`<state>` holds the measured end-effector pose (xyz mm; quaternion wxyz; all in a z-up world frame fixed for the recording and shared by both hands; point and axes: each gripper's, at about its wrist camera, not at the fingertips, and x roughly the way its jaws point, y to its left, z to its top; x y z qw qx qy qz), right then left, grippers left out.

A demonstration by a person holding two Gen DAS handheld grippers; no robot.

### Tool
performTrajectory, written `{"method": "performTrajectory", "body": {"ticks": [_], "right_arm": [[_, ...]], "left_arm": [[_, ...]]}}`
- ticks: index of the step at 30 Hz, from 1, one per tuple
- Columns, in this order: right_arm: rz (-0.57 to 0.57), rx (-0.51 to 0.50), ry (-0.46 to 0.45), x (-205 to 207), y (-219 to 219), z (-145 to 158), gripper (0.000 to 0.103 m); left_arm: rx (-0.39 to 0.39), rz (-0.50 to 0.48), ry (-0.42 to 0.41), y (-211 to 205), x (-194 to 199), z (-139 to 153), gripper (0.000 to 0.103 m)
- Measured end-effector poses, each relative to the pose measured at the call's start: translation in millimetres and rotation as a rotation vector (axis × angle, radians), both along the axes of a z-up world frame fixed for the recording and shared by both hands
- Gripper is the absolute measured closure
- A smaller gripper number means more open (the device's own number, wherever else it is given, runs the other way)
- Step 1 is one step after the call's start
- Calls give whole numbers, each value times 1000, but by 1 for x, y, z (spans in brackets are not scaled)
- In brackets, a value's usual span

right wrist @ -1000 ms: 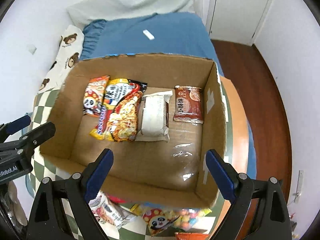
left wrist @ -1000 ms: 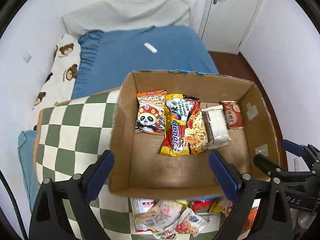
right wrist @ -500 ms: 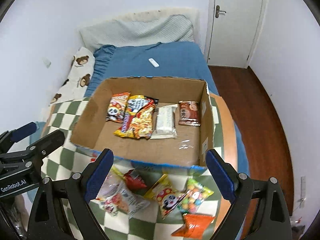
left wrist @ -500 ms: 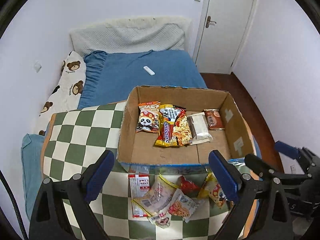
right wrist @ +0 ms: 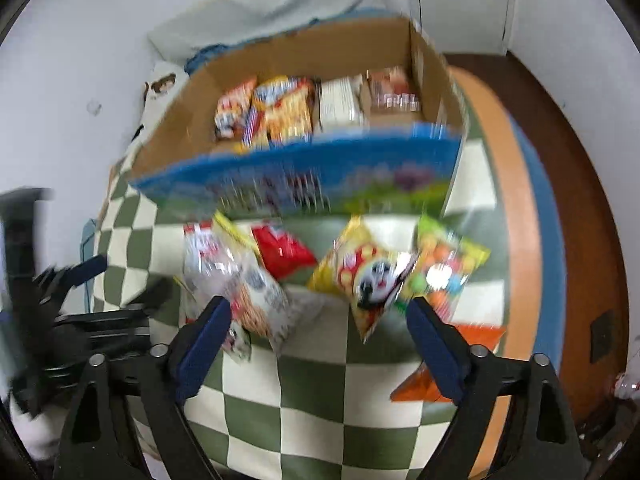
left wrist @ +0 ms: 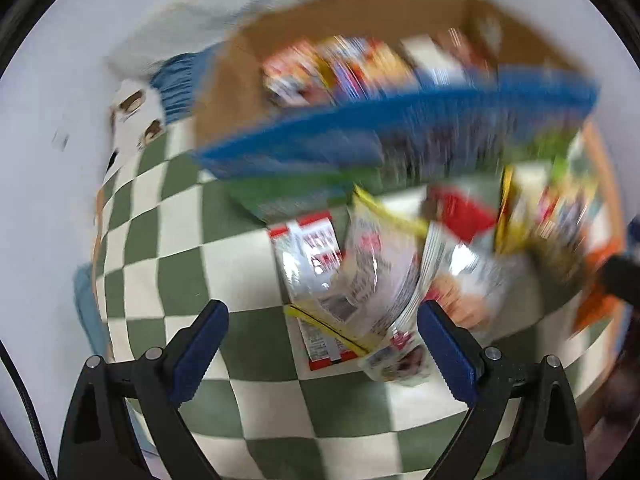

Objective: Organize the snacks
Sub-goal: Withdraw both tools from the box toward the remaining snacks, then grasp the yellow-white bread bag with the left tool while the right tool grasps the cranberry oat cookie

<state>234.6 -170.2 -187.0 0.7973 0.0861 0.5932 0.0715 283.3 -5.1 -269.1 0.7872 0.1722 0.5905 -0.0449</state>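
Snacks lie in two groups on a green-and-white checked cloth point(right wrist: 312, 412). Four packets sit in a row inside the cardboard box point(right wrist: 280, 60): a panda bag at the left point(right wrist: 232, 110), a yellow noodle packet point(right wrist: 286, 114), a white wrapped bar point(right wrist: 338, 106) and a brown packet at the right point(right wrist: 394, 88). Six loose packets lie in front of the box's blue printed wall point(right wrist: 304, 178), as far as the blur allows a count: a red-and-white packet point(left wrist: 310, 256), two crinkled clear-and-white bags overlapping it point(left wrist: 376, 276), a red bag point(right wrist: 282, 252), a yellow panda bag point(right wrist: 370, 280), a bag of coloured balls point(right wrist: 446, 266) and an orange packet point(right wrist: 444, 364) at the cloth's right edge. The left gripper point(left wrist: 322, 350) points down at the overlapping bags with its jaws wide apart, nothing clamped; the lowest bag lies between the blue pads. The right gripper point(right wrist: 318, 346) hangs over the cloth with jaws apart and empty; they have just been closing a little, with the yellow panda bag's tip and a clear bag's corner just ahead of them. Both views are smeared with motion blur. A bed with blue sheet point(left wrist: 180, 80) lies behind the box.
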Motion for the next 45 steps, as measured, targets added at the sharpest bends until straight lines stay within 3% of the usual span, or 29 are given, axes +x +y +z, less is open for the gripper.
{"method": "performTrajectory", "body": {"ticks": [3,7,8,9,10,11,15,21,25,26,27,32,36,39,42,45], "right_arm": [[8,-14,26,-10,1,-23,21],[39,-56,48,-13,5,-39,22],[52,-66,49,-14,8,-41,22],[68,-75,52,-15,11,-45,22],[78,-78,55,-15,13,-47,22],[92,-81,57,-16,17,-49,22],[180,-105,52,-15,38,-57,22],[373,-192,32,0,92,-75,22],[507,-337,66,16,129,-106,22],[521,-347,85,19,135,-113,27],[522,-335,105,22,136,-119,41],[334,-206,226,25,106,-123,42],[180,-86,289,14,73,-129,42],[112,-44,285,9,59,-132,42],[61,-17,299,13,51,-138,40],[66,-25,301,12,49,-139,39]], "left_arm": [[86,-110,38,-23,7,-33,6],[114,-191,51,-43,18,-49,7],[109,-194,53,-45,20,-51,11],[88,-185,64,-44,22,-52,25],[45,-158,96,-40,23,-53,40],[17,-129,123,-36,24,-53,43],[-57,14,175,1,14,-59,44],[-242,291,260,71,-1,-68,43],[-305,351,281,89,-10,-68,42],[-312,358,285,92,-12,-66,42],[-321,365,283,94,-14,-62,42],[-327,402,191,110,-19,-21,42],[-293,371,172,94,-9,-12,33],[-212,327,254,64,8,-39,32],[-142,315,323,61,22,-70,33],[-128,327,314,61,23,-81,32]]}}
